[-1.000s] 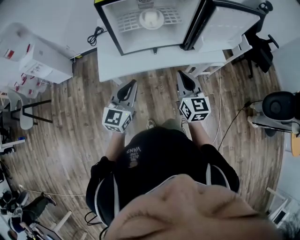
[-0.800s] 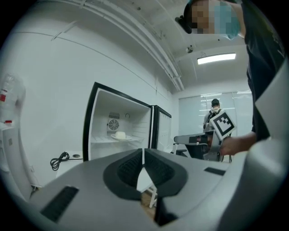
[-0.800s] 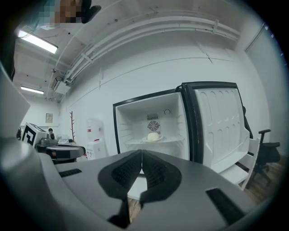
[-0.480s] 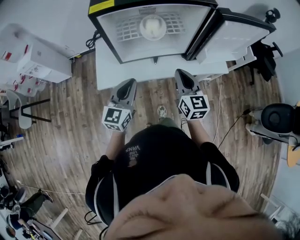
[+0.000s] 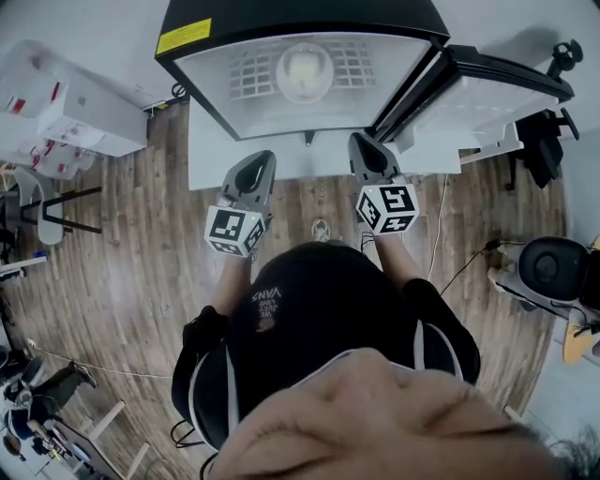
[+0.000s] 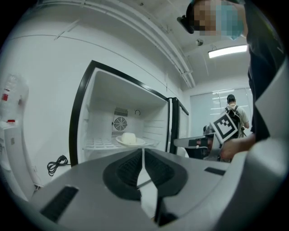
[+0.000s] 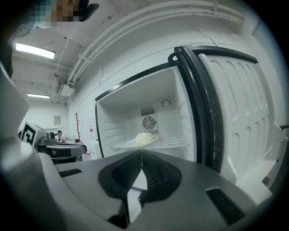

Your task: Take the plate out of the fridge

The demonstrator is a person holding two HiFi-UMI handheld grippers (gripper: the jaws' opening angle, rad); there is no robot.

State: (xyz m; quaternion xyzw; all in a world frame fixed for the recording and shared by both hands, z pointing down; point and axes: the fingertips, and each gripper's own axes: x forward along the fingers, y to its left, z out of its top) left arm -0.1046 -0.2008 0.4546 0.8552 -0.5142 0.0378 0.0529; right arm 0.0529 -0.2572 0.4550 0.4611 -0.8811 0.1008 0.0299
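- Plate (image 6: pixel 139 142) sat on the wire shelf (image 7: pixel 174 144) inside the open fridge (image 5: pixel 300 19), upper middle of the head view. A pale domed thing (image 7: pixel 144 137) lay on it; could not tell what it was.
- Door (image 5: pixel 487 89) stood wide at upper right, opening unblocked.
- Left tool (image 5: pixel 255 169) had its jaws together with nothing between them. It hung in front of the surface (image 5: pixel 211 155) carrying the fridge, well short of the plate.
- Right tool (image 5: pixel 367 150) was likewise closed and empty, about level with the left, also short of the shelf.
- Handling, as a guess: plate looked like stiff white ceramic or hard plastic. Smooth, so probably slippery and breakable, with moderate weight given the load on top.
- Load looked loose, so a tilt could slide it off; plate should stay level on the way out.
- Best hold judged to be the near rim, jaws pinching over and under the lip. One tool on each side of the rim would be steadier.
- Both tools would need to open first.
- Rim looked thin, and the shelf wires under it could catch a lower jaw.
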